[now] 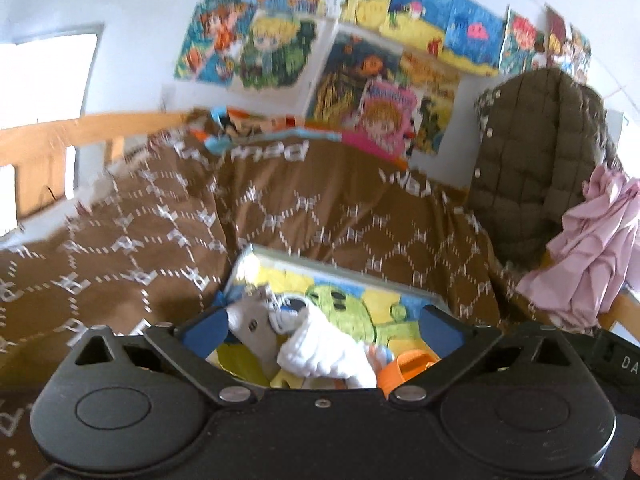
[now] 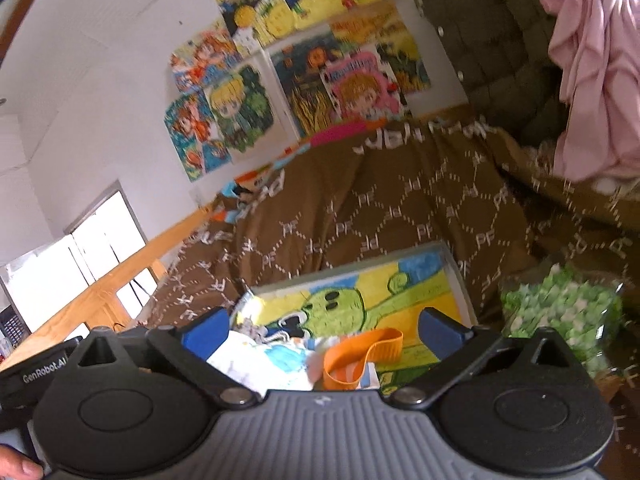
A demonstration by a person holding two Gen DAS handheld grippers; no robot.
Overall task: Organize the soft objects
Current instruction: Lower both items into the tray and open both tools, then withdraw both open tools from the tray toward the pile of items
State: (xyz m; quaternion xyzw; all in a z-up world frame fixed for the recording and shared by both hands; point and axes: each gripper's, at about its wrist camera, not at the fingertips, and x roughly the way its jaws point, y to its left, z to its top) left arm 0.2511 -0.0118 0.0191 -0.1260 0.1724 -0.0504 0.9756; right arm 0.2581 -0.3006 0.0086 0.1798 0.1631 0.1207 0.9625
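In the left wrist view my left gripper (image 1: 324, 330) stands open, its blue pads wide apart and touching nothing. Below and between them lie a grey sock (image 1: 250, 330), a white fluffy cloth (image 1: 328, 354) and an orange strap (image 1: 408, 368), piled on a picture tray (image 1: 340, 264) that shows a green cartoon figure. My right gripper (image 2: 324, 330) is open too, over the same pile: a white and light blue cloth (image 2: 268, 360) and the orange strap (image 2: 360, 354) on the tray (image 2: 452, 268). Neither gripper holds anything.
A brown patterned blanket (image 1: 320, 208) covers the bed around the tray. An olive quilted jacket (image 1: 532, 160) and a pink garment (image 1: 596, 248) hang at the right. A clear bag of green and white pieces (image 2: 560, 312) lies right of the tray. A wooden rail (image 1: 60, 132) runs at the left.
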